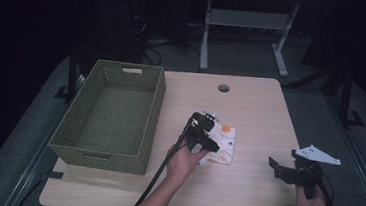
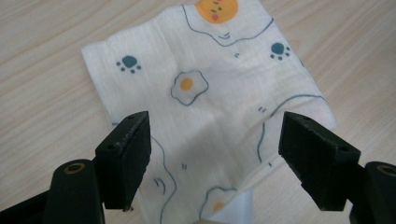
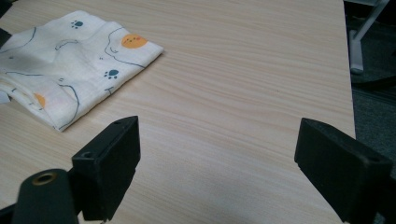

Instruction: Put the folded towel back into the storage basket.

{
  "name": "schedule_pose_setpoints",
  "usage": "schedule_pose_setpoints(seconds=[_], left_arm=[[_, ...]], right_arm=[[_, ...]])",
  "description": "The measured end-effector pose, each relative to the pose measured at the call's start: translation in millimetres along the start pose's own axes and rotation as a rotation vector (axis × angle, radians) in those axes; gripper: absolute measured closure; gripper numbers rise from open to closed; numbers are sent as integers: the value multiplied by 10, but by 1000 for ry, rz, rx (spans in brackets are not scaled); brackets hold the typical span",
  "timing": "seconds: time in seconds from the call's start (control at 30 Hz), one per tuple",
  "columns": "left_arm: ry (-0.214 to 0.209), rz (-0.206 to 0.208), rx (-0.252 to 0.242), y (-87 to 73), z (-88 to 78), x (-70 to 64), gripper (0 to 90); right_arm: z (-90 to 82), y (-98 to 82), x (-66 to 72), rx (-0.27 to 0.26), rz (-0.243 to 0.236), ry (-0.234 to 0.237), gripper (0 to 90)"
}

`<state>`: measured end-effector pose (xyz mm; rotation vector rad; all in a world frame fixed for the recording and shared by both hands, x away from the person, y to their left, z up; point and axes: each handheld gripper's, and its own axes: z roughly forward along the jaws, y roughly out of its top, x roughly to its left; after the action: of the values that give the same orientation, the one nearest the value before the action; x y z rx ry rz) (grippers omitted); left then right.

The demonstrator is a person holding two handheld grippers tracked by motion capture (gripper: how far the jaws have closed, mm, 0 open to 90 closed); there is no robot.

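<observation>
So the folded egg-print cloth [image 2: 205, 93] isn't yet grabbed, the left gripper [image 2: 215, 163] poised spread-jawed over it, the right gripper [image 3: 215, 163] wide apart at four o'clock, and the green wicker basket [image 1: 135, 164] at nine o'clock unfilled.

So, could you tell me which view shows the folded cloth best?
The left gripper view: the cloth lies close, its print clear. The right gripper view shows it off to one side; in the high view the left gripper partly covers it.
</observation>
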<state>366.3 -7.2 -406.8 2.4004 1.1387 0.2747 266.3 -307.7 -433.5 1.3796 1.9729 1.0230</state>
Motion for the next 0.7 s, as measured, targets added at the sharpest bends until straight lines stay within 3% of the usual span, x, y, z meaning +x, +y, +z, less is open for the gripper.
schedule_pose_setpoints(seconds=[0.7], left_arm=[[-13,-55,67,242,345,98,257]], right_arm=[[-9,0,-36,-11,11,5,139]])
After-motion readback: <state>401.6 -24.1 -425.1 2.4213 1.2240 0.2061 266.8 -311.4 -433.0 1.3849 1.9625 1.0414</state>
